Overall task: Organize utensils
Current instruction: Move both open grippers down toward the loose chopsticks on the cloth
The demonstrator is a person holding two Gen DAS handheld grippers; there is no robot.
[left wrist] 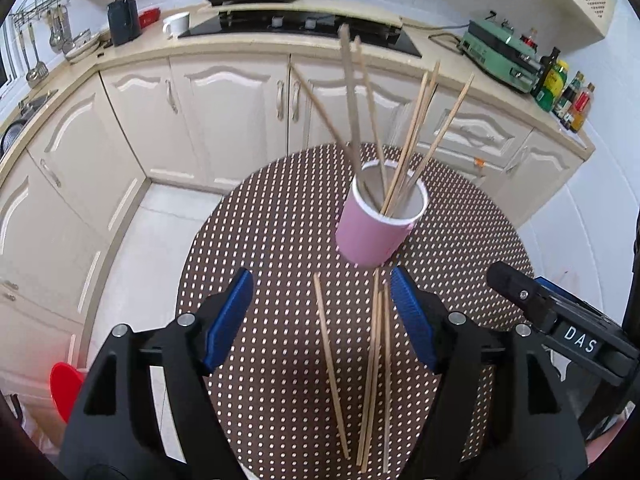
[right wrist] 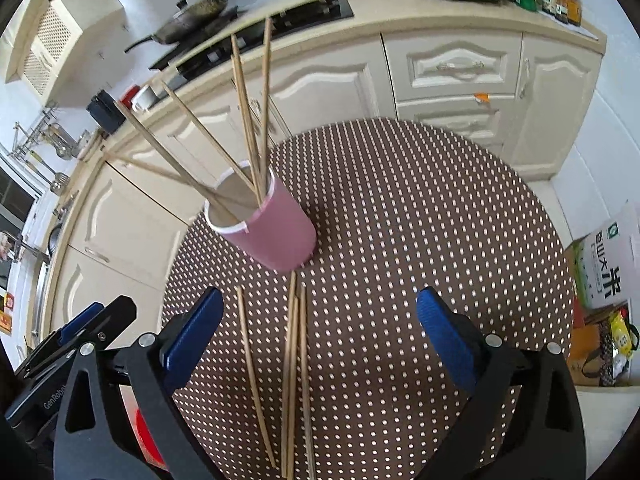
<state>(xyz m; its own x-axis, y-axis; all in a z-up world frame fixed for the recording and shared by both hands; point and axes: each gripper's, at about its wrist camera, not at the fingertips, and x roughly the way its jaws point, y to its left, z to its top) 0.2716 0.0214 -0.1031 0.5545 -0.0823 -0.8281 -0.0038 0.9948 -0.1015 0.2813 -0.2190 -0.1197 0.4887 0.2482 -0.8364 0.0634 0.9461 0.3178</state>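
Centrally, a pink cup stands on a round brown table with white dots, holding several wooden chopsticks that fan upward. Four loose chopsticks lie on the table just in front of the cup — one set apart to the left. Both the left gripper and right gripper hover above them, jaws spread wide, holding nothing.
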